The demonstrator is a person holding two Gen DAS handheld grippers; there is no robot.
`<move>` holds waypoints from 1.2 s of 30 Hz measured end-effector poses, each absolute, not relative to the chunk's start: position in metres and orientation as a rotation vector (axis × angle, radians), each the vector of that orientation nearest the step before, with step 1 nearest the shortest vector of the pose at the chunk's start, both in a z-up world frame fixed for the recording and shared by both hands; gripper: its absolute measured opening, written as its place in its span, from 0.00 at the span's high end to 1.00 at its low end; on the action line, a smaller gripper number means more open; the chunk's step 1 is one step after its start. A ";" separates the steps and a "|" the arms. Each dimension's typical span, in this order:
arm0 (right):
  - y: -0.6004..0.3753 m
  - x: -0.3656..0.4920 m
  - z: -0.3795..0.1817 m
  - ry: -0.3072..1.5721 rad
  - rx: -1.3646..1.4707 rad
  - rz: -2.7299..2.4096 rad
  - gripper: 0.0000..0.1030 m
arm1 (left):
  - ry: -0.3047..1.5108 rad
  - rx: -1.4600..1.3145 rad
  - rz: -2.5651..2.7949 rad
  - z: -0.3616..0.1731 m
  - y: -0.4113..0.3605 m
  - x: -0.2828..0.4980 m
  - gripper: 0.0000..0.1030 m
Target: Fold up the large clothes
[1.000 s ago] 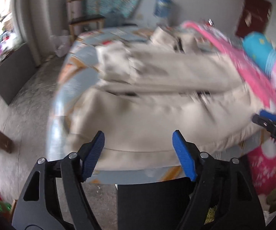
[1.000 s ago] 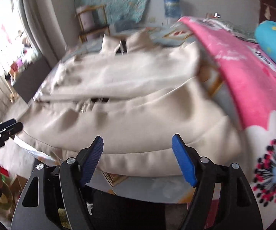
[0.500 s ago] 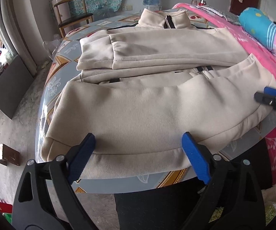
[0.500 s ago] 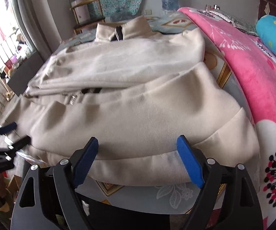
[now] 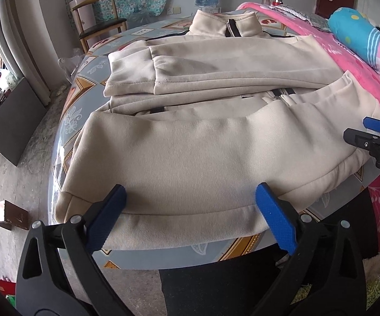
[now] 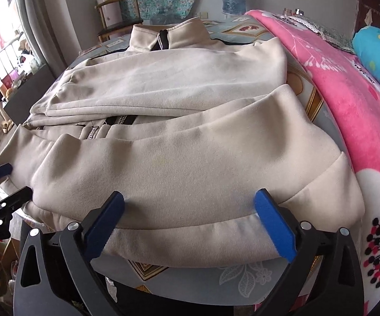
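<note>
Both grippers nearer one jacket (image 5: 203, 152)

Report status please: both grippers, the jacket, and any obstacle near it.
Left gripper open, right gripper open, both at the hem. Beige jacket flat on table, sleeves folded across. Pink blanket beside its right edge.

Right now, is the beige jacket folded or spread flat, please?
Partly folded: the jacket has both sleeves laid across its chest, bottom hem not yet folded up.

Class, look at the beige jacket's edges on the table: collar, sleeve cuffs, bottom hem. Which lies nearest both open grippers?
The bottom hem, the ribbed band at the table's near edge, spans between the left gripper and right gripper fingers; collar lies farthest.
</note>
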State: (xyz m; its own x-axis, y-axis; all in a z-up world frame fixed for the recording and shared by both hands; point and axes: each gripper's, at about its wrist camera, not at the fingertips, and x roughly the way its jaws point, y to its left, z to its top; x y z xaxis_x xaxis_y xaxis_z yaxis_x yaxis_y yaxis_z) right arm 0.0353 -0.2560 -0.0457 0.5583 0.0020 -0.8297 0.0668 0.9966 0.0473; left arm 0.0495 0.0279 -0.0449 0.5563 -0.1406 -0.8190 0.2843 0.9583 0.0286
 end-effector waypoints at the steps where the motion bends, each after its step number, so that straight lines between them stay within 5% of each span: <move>1: -0.256 0.036 -0.045 0.982 0.079 -0.041 0.06 | 0.947 0.166 -0.252 -0.045 0.028 0.049 0.07; 36: -0.254 0.039 -0.047 1.013 0.068 -0.053 0.06 | 0.955 0.184 -0.268 -0.046 0.028 0.051 0.07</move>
State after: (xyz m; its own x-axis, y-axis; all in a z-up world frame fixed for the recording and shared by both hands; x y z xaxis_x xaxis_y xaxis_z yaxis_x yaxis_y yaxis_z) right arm 0.0394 -0.2543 -0.0468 0.5279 -0.0130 -0.8492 0.0762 0.9966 0.0322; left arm 0.0506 0.0282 -0.0460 0.5482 -0.1444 -0.8238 0.3059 0.9513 0.0369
